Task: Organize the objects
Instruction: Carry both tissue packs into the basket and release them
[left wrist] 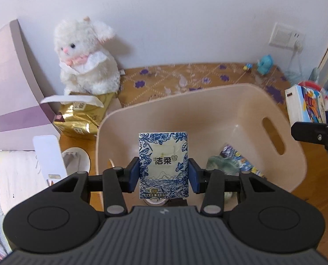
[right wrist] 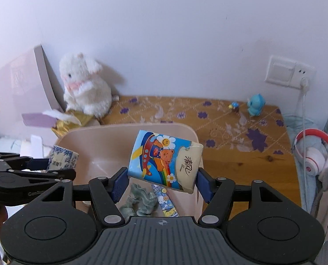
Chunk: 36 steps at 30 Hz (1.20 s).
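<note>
Now my left gripper (left wrist: 164, 174) pinches the soft blue-and-white tissue packet (left wrist: 163, 165) at its sides, my right gripper (right wrist: 161, 182) clamps the squashy cartoon-printed tissue pack (right wrist: 165, 160), both light over the beige plastic bin (left wrist: 208, 101).

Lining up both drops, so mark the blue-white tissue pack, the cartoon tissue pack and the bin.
Blue-white tissue pack (left wrist: 163, 165): left wrist view, centre of its front face.
Cartoon tissue pack (right wrist: 164, 161): right wrist view, printed bear on its front.
Bin (left wrist: 221, 108): left wrist view, inner far wall.
</note>
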Motion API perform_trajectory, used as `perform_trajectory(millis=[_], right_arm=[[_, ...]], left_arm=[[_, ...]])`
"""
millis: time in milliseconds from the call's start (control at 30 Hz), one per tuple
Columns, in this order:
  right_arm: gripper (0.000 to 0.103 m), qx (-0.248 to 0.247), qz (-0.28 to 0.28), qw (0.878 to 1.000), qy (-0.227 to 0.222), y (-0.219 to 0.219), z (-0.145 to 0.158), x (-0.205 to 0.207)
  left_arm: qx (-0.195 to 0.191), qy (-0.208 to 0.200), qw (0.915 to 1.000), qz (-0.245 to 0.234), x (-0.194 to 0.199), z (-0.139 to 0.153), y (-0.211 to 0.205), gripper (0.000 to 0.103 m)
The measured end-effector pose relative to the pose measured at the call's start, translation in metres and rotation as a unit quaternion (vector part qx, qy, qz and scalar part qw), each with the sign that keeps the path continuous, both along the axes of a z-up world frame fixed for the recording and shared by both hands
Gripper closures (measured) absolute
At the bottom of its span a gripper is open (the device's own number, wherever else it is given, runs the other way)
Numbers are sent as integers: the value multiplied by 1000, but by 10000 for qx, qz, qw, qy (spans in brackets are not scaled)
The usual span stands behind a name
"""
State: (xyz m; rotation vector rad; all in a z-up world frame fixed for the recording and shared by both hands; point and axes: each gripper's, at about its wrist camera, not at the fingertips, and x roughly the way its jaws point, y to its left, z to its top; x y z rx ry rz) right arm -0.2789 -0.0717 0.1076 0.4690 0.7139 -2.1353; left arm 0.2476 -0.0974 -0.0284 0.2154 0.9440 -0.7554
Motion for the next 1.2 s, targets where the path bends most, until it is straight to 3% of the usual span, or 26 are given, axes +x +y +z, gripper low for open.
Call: perform_trajectory(millis=[467,600,767,900,933,1200], right_arm=[[40,1201,-61,9927,-94,-27,-61,-39],[32,1298,-58,9915,38,-30,-66,-35],[22,1075,-117,9941,-48,-20,-60,-28],[8,758,-73,9969,-192,-4,-48,-17],[0,701,-104,9974,-129,-1,-45,-12],[0,311,-99,9994,-111,39,-25,17]], left_arm=[[875,553,9945,-171,1,-66,-36,55],[994,650,9928,-140,-1,-72,-34,55],[1059,397,9936,31,-5,-61,-25,34],[954,316,9949,100,-8,-46,-13,34],[919,300,9952,121,-8,-43,-10,34],[509,105,9985,195,-27,-4,22,33]])
